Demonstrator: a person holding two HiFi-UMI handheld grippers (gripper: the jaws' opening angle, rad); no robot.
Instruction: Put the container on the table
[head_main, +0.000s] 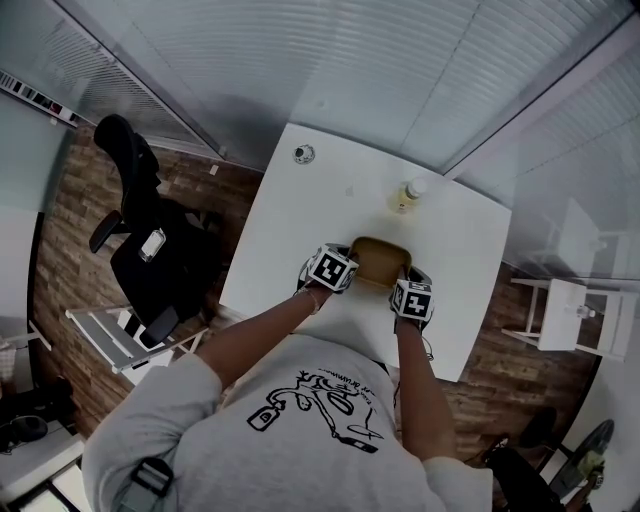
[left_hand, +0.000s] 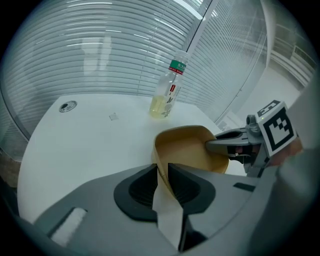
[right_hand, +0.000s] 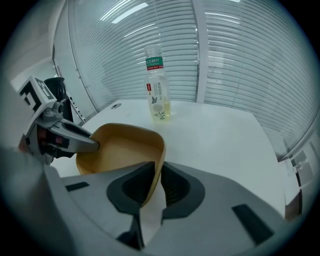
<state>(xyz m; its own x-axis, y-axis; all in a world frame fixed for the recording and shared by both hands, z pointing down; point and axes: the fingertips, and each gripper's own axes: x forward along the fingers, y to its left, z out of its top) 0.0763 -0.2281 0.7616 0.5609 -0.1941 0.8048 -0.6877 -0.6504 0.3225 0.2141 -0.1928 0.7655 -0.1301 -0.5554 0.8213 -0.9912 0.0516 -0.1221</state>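
A tan, empty container (head_main: 380, 262) sits low at the near part of the white table (head_main: 320, 200); I cannot tell whether its base touches the top. My left gripper (head_main: 352, 268) has the container's left rim (left_hand: 187, 147) between its jaws, which stand a little apart around the thin wall (left_hand: 163, 172), so the gripper is open. My right gripper (head_main: 405, 278) is shut on the opposite rim (right_hand: 122, 147), its jaws pinching the wall (right_hand: 160, 170). Each gripper shows in the other's view, on the far rim.
A clear plastic bottle (head_main: 406, 196) with a little yellowish liquid stands upright beyond the container. A round cable grommet (head_main: 303, 154) sits at the table's far left corner. A black office chair (head_main: 150, 250) is to the left, a white chair (head_main: 570, 310) to the right.
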